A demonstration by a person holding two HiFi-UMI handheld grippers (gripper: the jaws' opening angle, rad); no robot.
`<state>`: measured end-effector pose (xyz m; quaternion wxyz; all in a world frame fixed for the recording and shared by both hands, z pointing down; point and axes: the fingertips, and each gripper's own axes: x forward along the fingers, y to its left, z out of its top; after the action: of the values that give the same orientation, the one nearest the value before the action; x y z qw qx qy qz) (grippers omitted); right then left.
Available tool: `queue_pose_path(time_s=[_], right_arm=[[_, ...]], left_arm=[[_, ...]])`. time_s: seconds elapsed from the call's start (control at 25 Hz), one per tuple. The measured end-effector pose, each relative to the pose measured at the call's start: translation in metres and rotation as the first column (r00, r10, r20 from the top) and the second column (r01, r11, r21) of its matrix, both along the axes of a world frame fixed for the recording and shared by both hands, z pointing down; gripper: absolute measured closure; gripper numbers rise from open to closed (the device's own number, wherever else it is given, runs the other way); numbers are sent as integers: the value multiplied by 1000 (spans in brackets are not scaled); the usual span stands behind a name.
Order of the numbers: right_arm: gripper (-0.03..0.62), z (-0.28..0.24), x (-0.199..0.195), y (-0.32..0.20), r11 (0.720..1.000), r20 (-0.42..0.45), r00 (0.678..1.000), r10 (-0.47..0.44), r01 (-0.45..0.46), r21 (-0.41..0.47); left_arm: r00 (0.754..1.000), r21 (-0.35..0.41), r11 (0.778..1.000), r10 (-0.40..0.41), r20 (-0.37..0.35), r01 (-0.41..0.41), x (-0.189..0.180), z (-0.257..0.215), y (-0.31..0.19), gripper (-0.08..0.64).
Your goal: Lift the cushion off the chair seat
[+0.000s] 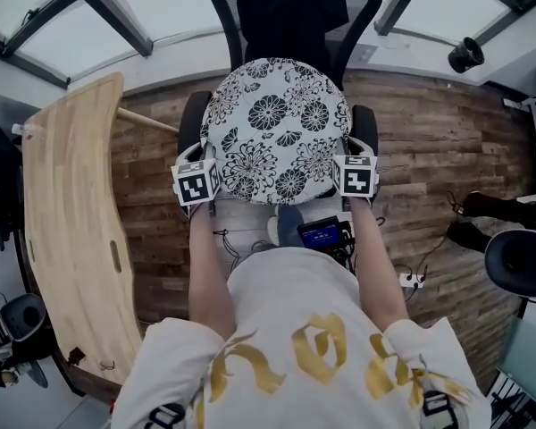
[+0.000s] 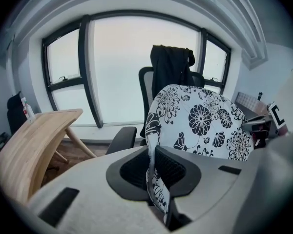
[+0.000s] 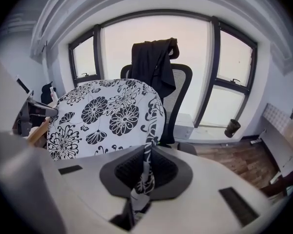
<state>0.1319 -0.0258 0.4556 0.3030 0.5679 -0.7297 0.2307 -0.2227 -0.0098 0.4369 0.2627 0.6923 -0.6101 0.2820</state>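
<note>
Cushion (image 1: 275,128) hangs tilted over the chair (image 1: 290,7) seat, held at both sides. Left gripper (image 2: 155,184) and right gripper (image 3: 142,177) are each pinched nearly closed on a thin fold of its edge. Looks light, soft, floppy. A fabric-only pinch may slip, so bite deeper into the padding.

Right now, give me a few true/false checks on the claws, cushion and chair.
1. The left claw and right claw are each shut on the cushion's edge. True.
2. The cushion is plain grey. False: it is white with black flowers.
3. A dark jacket hangs on the chair back. True.
4. The wooden table sits on the person's right. False: it is on the left.
</note>
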Motion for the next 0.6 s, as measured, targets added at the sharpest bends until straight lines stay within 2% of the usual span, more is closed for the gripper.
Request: queue_pose_path(time_s=[0.36,0.6], right_arm=[[569,-2,6,1,1000,-28,1000,0,0,8],[569,-3,6,-2,1000,-14,1000,5,-5,10]], left_arm=[[1000,-11,1000,3,3,-3,1,2,2,520],[1000,-10,1000,11,8,-10,2,2,-2,520]])
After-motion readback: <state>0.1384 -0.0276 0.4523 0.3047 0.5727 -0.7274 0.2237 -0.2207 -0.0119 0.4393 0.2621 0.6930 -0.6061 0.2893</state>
